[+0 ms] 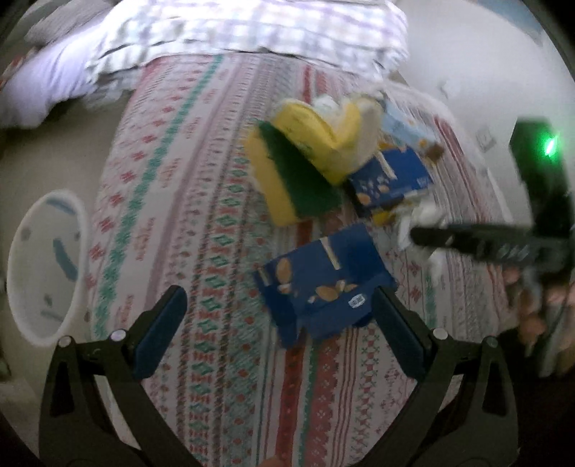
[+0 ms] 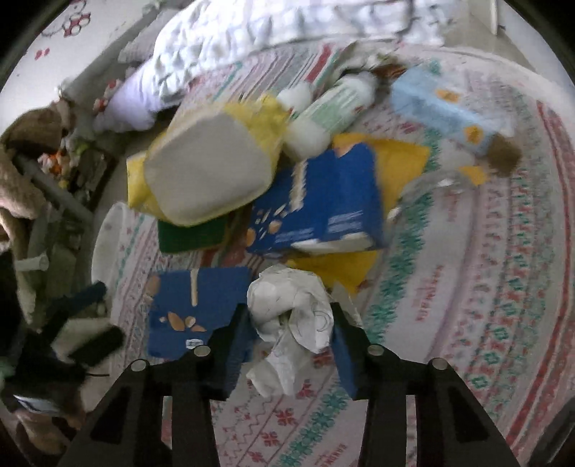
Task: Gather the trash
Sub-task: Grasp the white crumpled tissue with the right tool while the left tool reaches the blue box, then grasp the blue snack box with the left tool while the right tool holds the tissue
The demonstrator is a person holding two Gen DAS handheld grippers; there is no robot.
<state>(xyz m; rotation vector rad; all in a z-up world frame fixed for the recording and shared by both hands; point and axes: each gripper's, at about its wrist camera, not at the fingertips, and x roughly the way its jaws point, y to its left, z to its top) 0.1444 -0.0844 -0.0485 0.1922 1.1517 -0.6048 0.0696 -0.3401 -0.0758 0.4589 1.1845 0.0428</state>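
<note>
Trash lies on a patterned bedspread (image 1: 201, 230). My left gripper (image 1: 280, 305) is open, its right finger touching a small blue carton (image 1: 323, 283) that lies just ahead. My right gripper (image 2: 291, 319) is shut on a crumpled white paper (image 2: 291, 312); it also shows at the right of the left wrist view (image 1: 424, 222). Beyond lie a second blue carton (image 2: 323, 204), a yellow-green sponge (image 1: 287, 179), a yellow bag (image 2: 208, 169), a white bottle (image 2: 334, 104) and a light blue box (image 2: 445, 107).
A white bin (image 1: 46, 266) stands on the floor left of the bed; its rim shows in the right wrist view (image 2: 107, 237). A checked quilt (image 1: 244, 32) is bunched at the far end. Clutter and a chair frame (image 2: 50, 186) stand at the left.
</note>
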